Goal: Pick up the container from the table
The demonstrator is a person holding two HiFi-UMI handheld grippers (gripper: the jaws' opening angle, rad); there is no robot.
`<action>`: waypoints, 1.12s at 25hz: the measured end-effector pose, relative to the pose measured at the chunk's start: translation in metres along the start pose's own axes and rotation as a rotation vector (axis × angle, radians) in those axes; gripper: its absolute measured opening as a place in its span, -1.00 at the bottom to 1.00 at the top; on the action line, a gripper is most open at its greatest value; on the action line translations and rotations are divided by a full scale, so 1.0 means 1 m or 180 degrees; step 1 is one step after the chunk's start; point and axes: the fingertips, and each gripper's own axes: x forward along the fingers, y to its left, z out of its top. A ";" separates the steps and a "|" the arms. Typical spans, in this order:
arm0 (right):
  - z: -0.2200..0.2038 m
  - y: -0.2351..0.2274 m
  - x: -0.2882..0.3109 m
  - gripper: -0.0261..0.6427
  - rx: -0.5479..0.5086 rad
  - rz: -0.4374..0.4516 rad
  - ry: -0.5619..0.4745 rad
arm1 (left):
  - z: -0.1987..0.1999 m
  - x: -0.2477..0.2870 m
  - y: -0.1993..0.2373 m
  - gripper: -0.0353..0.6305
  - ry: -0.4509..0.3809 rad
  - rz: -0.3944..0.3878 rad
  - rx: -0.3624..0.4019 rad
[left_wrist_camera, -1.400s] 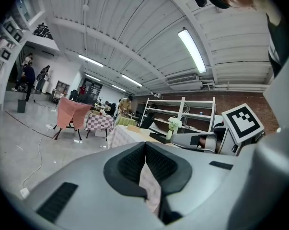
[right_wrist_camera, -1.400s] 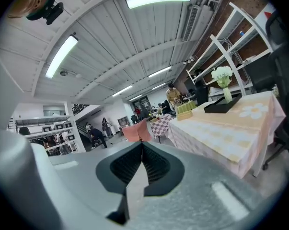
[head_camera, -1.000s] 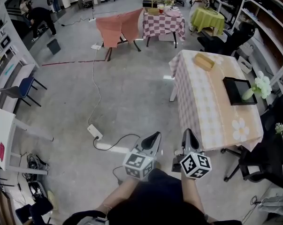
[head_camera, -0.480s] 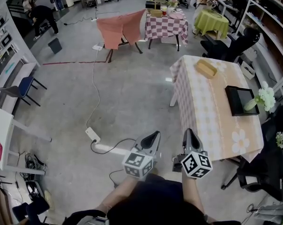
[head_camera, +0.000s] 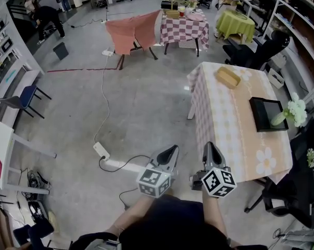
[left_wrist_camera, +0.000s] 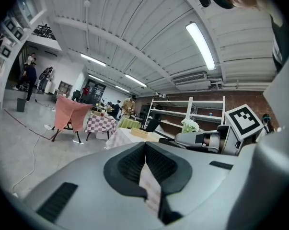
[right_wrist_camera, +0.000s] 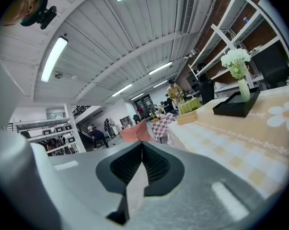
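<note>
A tan rectangular container [head_camera: 227,77] lies at the far end of a table with a checked pale cloth [head_camera: 222,126]. Both grippers are held over the floor, short of the table's near left corner. My left gripper [head_camera: 170,150] is shut with nothing between its pads, and my right gripper [head_camera: 209,148] beside it is also shut and empty. In the left gripper view the shut gripper [left_wrist_camera: 144,145] points toward the distant container [left_wrist_camera: 139,133]. From the right gripper view, the shut gripper [right_wrist_camera: 142,146] sits left of the table, with the container [right_wrist_camera: 186,117] far ahead.
A black tray [head_camera: 266,113] and a vase of white flowers [head_camera: 289,111] sit on the table's right side. Black office chairs [head_camera: 289,191] stand right of the table. A white power strip with cable [head_camera: 101,150] lies on the floor to the left. Shelving [head_camera: 302,25] lines the right wall.
The table and container have slid slightly down in the head view as the person stepped nearer. Both grippers stay shut and side by side.
</note>
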 end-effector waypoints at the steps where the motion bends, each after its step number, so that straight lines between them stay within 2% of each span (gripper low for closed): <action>1: 0.001 -0.001 0.001 -0.91 0.0001 0.0011 0.0001 | 0.000 0.002 0.000 -0.87 -0.0001 0.0003 0.0005; 16: -0.003 -0.005 0.003 -0.91 0.0119 0.0085 0.0010 | -0.005 -0.001 -0.003 -0.87 0.0064 0.0069 0.0069; 23: -0.006 -0.009 0.001 -0.91 0.0209 0.0054 0.0016 | -0.008 0.003 -0.010 -0.87 0.0131 0.0016 0.0100; 28: -0.007 -0.013 0.003 -0.91 0.0113 0.0033 0.0028 | -0.012 0.014 -0.012 -0.86 0.0153 -0.0027 0.0097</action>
